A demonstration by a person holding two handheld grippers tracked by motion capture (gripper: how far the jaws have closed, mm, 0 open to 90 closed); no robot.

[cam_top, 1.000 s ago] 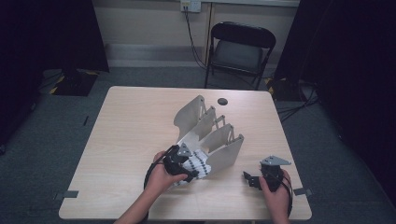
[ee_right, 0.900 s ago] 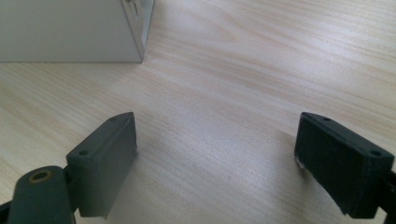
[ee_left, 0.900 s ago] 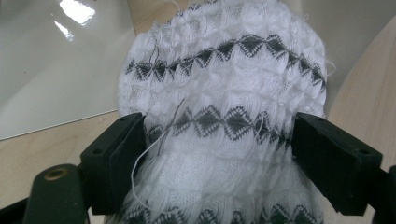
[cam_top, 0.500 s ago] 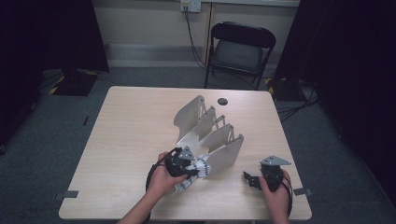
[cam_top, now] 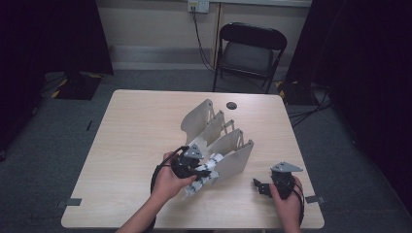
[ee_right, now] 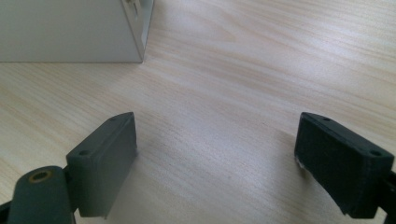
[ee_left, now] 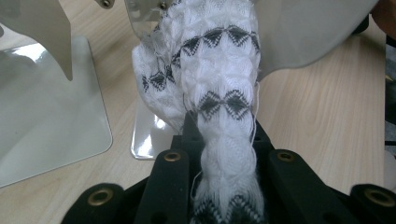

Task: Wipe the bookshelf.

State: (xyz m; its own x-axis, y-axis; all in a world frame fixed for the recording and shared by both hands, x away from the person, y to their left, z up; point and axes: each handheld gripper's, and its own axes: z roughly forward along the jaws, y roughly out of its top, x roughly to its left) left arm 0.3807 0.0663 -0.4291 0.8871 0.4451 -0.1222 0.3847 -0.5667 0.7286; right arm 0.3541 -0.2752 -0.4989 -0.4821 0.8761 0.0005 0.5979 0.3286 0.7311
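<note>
Now the left gripper [cam_top: 201, 171] pinches a white knit sock [ee_left: 212, 93] w/ grey diamond bands; its jaws have just been closing, cloth bunched between them. Sock's long axis runs straight out ahead of the jaws, far end up against the grey rack [cam_top: 218, 141]. Left gripper view gives the knit pattern and a clear base plate [ee_left: 56, 116] beside it; high view shows just a pale lump. Right gripper [cam_top: 262, 188], jaws spread wide, rests apart on the table [ee_right: 233, 70], rack corner ahead-left.
</note>
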